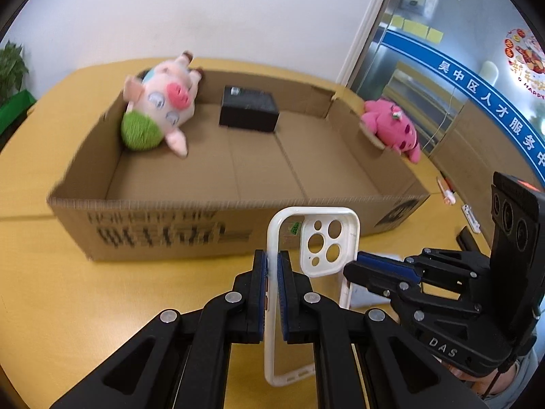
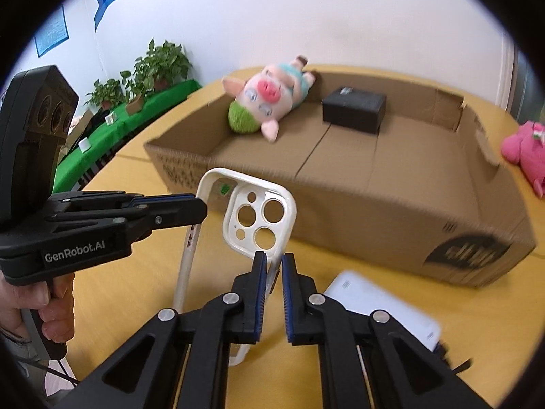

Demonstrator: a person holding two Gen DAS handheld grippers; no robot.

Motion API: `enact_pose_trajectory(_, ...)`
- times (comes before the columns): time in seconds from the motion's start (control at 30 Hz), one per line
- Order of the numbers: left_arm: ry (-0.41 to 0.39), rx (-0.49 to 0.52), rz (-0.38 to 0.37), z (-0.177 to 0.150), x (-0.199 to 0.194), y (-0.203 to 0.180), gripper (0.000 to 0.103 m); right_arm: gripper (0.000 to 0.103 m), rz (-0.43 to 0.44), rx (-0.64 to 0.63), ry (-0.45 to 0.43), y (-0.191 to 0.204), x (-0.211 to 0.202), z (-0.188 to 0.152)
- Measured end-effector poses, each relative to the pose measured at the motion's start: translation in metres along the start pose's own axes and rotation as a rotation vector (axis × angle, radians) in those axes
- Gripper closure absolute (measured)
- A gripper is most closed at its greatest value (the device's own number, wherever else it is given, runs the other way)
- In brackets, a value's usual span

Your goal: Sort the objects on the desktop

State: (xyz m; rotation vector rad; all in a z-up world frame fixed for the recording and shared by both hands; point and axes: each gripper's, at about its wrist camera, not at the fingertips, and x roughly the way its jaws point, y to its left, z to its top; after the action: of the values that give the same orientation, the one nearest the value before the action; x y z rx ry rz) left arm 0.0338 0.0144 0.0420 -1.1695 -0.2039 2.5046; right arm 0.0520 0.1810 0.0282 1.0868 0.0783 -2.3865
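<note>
A white phone case with camera cut-outs is held upright above the yellow table, in front of a cardboard box. My left gripper is shut on the case's left rim. My right gripper comes in from the right and is shut on the opposite rim. In the right wrist view the case stands ahead, its right rim pinched between the pads of my right gripper. The left gripper clamps the other rim, with a hand on its handle.
Inside the box lie a pig plush with a green cap and a black box. A pink plush sits beyond the box's right wall. A flat white device lies on the table under my right gripper. Potted plants line the far left.
</note>
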Motion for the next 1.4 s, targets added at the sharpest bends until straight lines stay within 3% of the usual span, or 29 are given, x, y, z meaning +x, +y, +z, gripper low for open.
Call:
enact_pose_trajectory(0.53,-0.134,0.083,-0.016,0.076,-0.021,-0.024,0.098,0.097,-0.040,-0.017,-0.163,-0.026,-0.038,0.070)
enact_pose_trajectory(0.87,-0.213,0.145,-0.073,0.170,-0.014,-0.046,0.098,0.097,-0.094,-0.044,-0.273,-0.066,-0.062,0.141)
enact_pose_trajectory(1.07,-0.218,0.157,-0.076,0.222,0.015,-0.061,0.098,0.097,-0.112,-0.002,-0.278,-0.111,-0.053,0.185)
enact_pose_trajectory(1.3,-0.144,0.121,-0.073,0.269,0.085,-0.065,0.098,0.097,-0.115,0.077,-0.206,-0.173,-0.008,0.223)
enact_pose_trajectory(1.4,-0.074,0.064,-0.085,0.283,0.124,-0.056,0.098,0.097,-0.112,0.123,-0.150,-0.199,0.020,0.230)
